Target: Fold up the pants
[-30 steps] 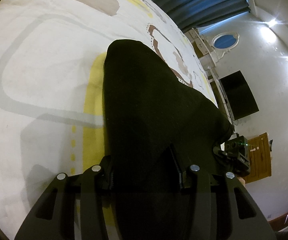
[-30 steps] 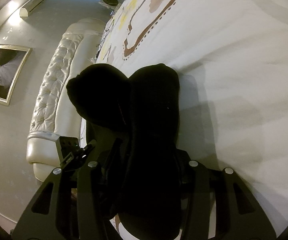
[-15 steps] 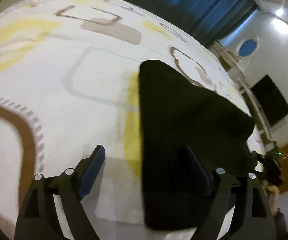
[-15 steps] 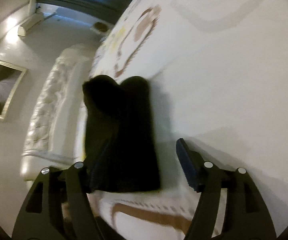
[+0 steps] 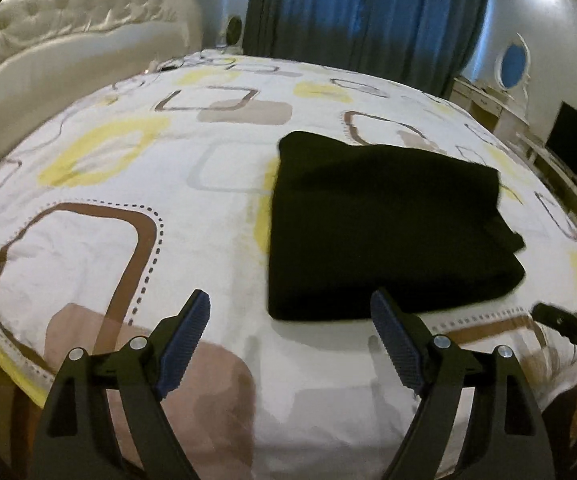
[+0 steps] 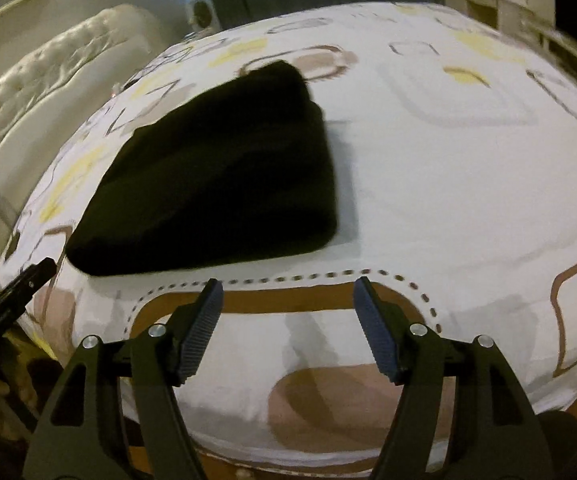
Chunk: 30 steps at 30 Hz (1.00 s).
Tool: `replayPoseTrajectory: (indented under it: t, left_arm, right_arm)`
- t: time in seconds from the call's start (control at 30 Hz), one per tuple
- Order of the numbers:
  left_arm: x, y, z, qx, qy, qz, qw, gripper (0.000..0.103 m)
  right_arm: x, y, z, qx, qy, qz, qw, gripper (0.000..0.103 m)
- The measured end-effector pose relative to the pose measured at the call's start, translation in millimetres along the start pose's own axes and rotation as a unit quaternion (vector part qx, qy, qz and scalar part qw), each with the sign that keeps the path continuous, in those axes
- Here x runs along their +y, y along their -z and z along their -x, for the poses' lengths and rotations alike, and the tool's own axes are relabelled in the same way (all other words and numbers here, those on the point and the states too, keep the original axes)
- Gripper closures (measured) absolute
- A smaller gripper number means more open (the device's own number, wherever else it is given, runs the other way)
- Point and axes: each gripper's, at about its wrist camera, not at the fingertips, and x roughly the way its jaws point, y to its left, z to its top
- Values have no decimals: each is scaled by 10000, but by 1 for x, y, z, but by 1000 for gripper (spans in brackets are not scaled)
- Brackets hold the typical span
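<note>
Both claws stand wide apart and grip nothing: the left gripper (image 5: 290,320) and the right gripper (image 6: 288,308) hover above the near margin of the bed. One second ago each was clamped on black cloth close to the lens; half a second ago the jaws had parted; now both are drawn back clear of the garment. Judgement: the last fold is laid and released, so the task appears complete or nearly so.

The folded black pants (image 5: 384,232) lie flat on the bedspread (image 5: 136,184), a compact rectangular stack with rounded fold edges. Layers at the right end sit slightly offset. In the left wrist view the pants lie at 1 o'clock; in the right wrist view, at 11 o'clock. A tufted white headboard (image 5: 80,36) stands at 10 o'clock and dark blue curtains (image 5: 360,8) at 12 o'clock.
</note>
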Motion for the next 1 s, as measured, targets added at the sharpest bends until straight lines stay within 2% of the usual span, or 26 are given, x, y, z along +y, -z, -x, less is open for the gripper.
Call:
replayPoseTrajectory:
  t: [0.27, 0.4, 0.63, 0.73, 1.0]
  left_arm:
    - [-19, 14, 20, -66, 34, -45, 10000, 21]
    - [-23, 17, 25, -55, 13, -55, 10000, 21]
    - [-29, 24, 32, -81, -48, -114, 9999, 21]
    - [-29, 25, 33, -92, -25, -73, 9999, 18]
    - [-32, 26, 39, -276, -154, -80, 9995, 18]
  right_arm:
    - [26, 10, 20, -71, -69, 359, 9993, 33]
    - [30, 13, 23, -91, -91, 401, 9991, 28]
    - [35, 17, 26, -81, -99, 471, 9988, 28]
    - [36, 19, 27, -72, -115, 488, 9987, 28]
    - [37, 21, 26, -26, -147, 470, 9988, 28]
